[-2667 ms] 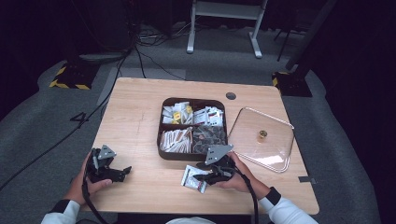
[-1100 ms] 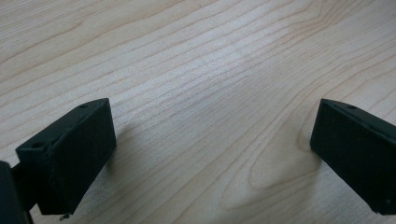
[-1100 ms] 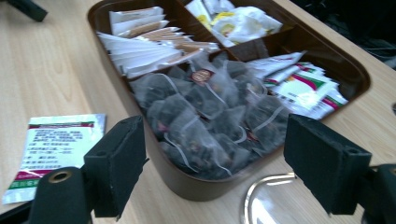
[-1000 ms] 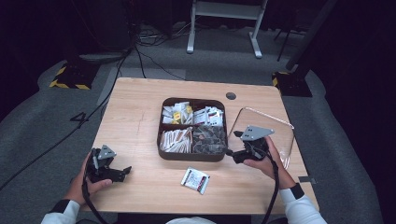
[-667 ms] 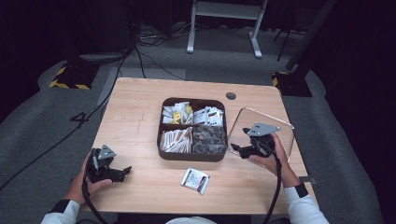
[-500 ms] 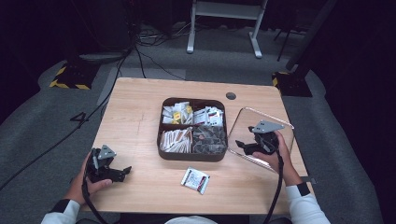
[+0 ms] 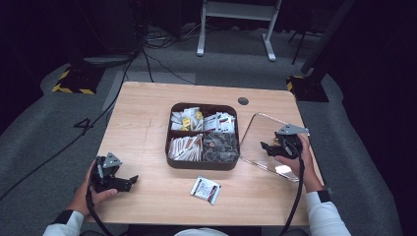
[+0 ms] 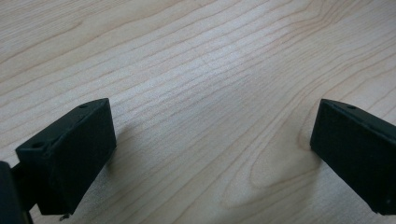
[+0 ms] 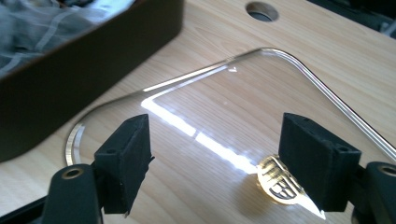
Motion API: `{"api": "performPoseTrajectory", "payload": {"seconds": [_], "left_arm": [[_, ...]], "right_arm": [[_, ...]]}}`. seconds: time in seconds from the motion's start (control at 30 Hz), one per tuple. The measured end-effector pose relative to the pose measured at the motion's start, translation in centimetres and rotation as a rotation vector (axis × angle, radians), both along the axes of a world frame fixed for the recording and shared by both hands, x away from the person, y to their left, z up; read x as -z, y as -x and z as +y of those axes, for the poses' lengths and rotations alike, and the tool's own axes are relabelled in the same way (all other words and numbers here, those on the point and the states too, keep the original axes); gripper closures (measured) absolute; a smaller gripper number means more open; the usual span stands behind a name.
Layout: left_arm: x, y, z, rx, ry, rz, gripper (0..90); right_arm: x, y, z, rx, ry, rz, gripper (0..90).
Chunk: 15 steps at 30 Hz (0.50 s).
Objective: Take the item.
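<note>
Clear plastic lid (image 9: 243,112) is lying flat on the table (image 7: 147,123) just right of the box (image 7: 203,167), and you are hovering your right gripper (image 7: 268,146) over it, jaws closing slightly but wide and empty, its gold knob (image 9: 275,182) sitting by one jaw.

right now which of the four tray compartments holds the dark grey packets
The near right compartment of the dark tray, the corner closest to the clear lid. The other three hold white, yellowish or reddish packets.
</note>
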<state>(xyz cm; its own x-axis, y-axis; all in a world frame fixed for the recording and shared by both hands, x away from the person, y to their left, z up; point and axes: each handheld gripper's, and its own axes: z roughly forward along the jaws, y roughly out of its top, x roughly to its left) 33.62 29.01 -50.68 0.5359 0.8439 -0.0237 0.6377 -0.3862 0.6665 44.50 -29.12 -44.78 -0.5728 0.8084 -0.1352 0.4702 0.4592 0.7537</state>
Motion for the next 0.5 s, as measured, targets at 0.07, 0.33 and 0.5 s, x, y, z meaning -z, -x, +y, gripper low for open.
{"api": "performPoseTrajectory", "payload": {"seconds": [0.07,0.33,0.5], "left_arm": [[0.0,0.0,0.0,0.001,0.0,0.002,0.5],[0.0,0.0,0.0,-0.001,0.0,0.0,0.5],[0.0,0.0,0.0,-0.002,0.001,0.001,0.5]], "right_arm": [[0.4,-0.3,-0.6,0.024,-0.003,0.007,24.5],[1.8,-1.4,-2.8,0.092,-0.003,0.047,23.7],[3.0,-2.0,-3.7,0.113,-0.026,0.081,25.8]]}}
